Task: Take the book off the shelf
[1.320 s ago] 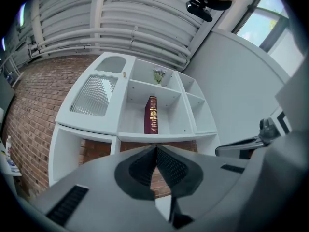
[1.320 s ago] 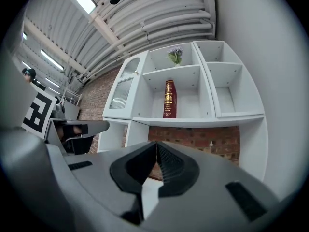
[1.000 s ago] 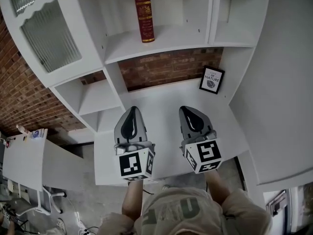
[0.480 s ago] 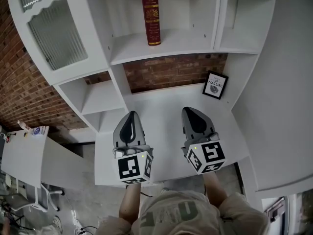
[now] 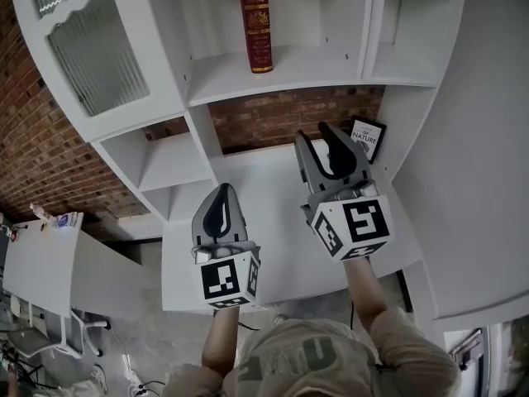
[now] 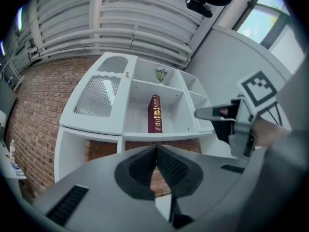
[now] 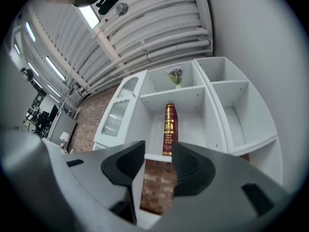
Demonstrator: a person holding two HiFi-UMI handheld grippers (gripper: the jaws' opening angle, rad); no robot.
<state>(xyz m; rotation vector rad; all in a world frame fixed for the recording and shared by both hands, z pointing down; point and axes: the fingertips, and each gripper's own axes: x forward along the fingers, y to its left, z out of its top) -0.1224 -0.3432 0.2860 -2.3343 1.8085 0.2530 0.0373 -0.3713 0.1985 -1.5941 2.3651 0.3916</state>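
A dark red book (image 5: 256,21) with gold lettering stands upright on the middle shelf (image 5: 273,71) of a white shelf unit; it also shows as the book (image 6: 155,114) and the book (image 7: 169,129) in the gripper views. My right gripper (image 5: 328,139) is raised over the white desk, well below the book. Its jaws are opening with nothing between them. My left gripper (image 5: 220,194) hangs lower at the left, shut and empty.
A small framed picture (image 5: 364,139) leans at the desk's back right corner. A glass-fronted cabinet door (image 5: 95,52) is at the upper left. Brick wall (image 5: 281,116) shows behind the desk. A small flower vase (image 7: 175,75) stands on the top shelf.
My right gripper has risen and moved forward toward the shelf, and its jaws have parted. The left gripper has stayed in place, shut.
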